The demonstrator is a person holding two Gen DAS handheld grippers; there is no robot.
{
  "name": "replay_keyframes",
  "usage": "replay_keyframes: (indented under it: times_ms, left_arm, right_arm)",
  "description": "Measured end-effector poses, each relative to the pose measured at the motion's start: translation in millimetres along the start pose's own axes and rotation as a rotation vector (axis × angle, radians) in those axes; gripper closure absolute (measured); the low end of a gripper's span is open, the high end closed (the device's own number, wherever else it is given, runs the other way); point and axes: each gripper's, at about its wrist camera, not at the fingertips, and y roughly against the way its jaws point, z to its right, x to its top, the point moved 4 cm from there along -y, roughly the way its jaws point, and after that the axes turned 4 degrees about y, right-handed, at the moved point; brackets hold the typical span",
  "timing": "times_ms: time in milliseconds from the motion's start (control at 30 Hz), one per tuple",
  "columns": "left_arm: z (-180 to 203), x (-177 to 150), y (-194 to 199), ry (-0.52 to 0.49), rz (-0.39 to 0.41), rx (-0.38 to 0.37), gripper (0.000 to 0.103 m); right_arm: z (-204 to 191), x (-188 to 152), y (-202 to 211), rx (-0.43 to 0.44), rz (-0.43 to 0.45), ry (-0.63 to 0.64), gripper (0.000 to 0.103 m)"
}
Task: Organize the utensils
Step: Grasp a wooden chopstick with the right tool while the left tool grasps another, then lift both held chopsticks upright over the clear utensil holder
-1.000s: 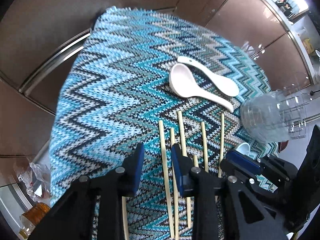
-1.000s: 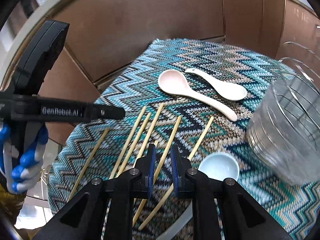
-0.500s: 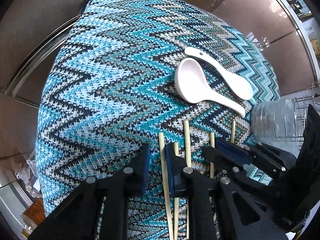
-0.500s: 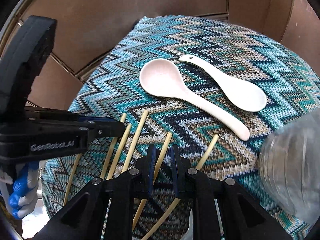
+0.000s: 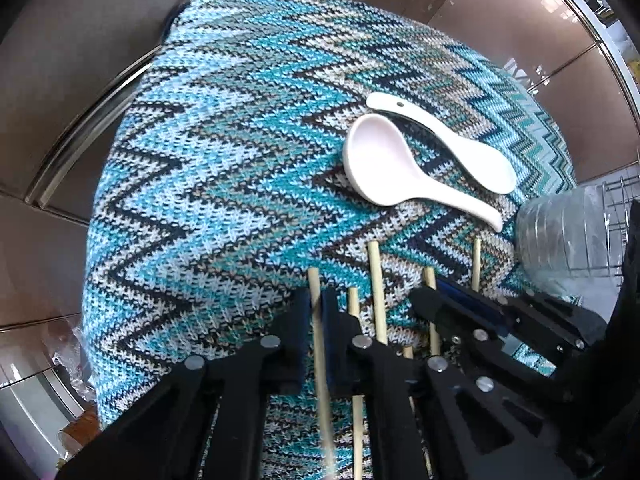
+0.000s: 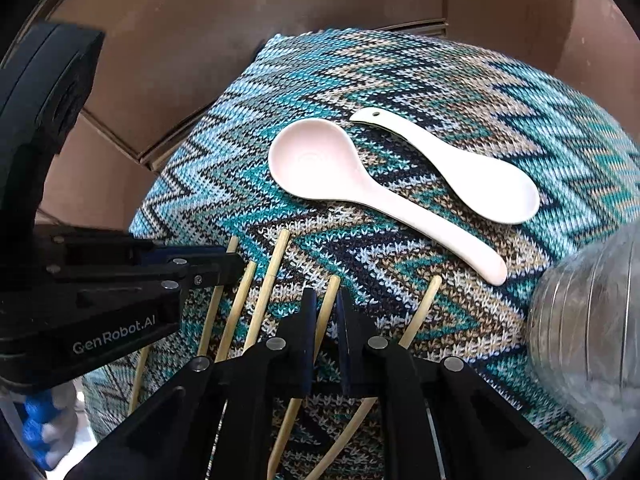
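**Desk:** Bamboo chopsticks on a zigzag knit cloth point(image 5: 224, 184). What does the left wrist view show?

**Photographer:** The left gripper point(image 5: 316, 320), at 6 o'clock, is clamped on the leftmost chopstick point(image 5: 314, 284). Its neighbours lie just beside it toward 5 o'clock. Two white ceramic spoons point(image 5: 384, 164) sit side by side at 2 o'clock, touching. The right gripper point(image 5: 430, 300) enters at 4 o'clock, with a clear plastic container point(image 5: 568, 240) at 3 o'clock.

**Desk:** And the right wrist view?

**Photographer:** The right gripper point(image 6: 323, 320), at 6 o'clock, has pinched its narrow jaws on a chopstick point(image 6: 331, 292). Another chopstick point(image 6: 424, 300) lies at 5 o'clock. The left gripper point(image 6: 230, 268) reaches in from 9 o'clock over the remaining sticks point(image 6: 272, 264). The spoons point(image 6: 320, 164) rest at 1 o'clock, the container point(image 6: 588, 320) at 4 o'clock. A gloved hand point(image 6: 40, 436) shows at 8 o'clock.
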Motion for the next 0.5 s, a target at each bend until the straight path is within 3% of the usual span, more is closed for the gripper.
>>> replay_keyframes:
  times_ms: [233, 500]
  left_arm:
    - [-8, -28, 64, 0.013, 0.138, -0.044, 0.099]
    - [11, -78, 184, -0.027, 0.417, -0.092, 0.099]
  right_arm:
    - [-17, -18, 56, 0.028, 0.107, -0.023, 0.098]
    - [-45, -60, 165, 0.054, 0.336, 0.03, 0.098]
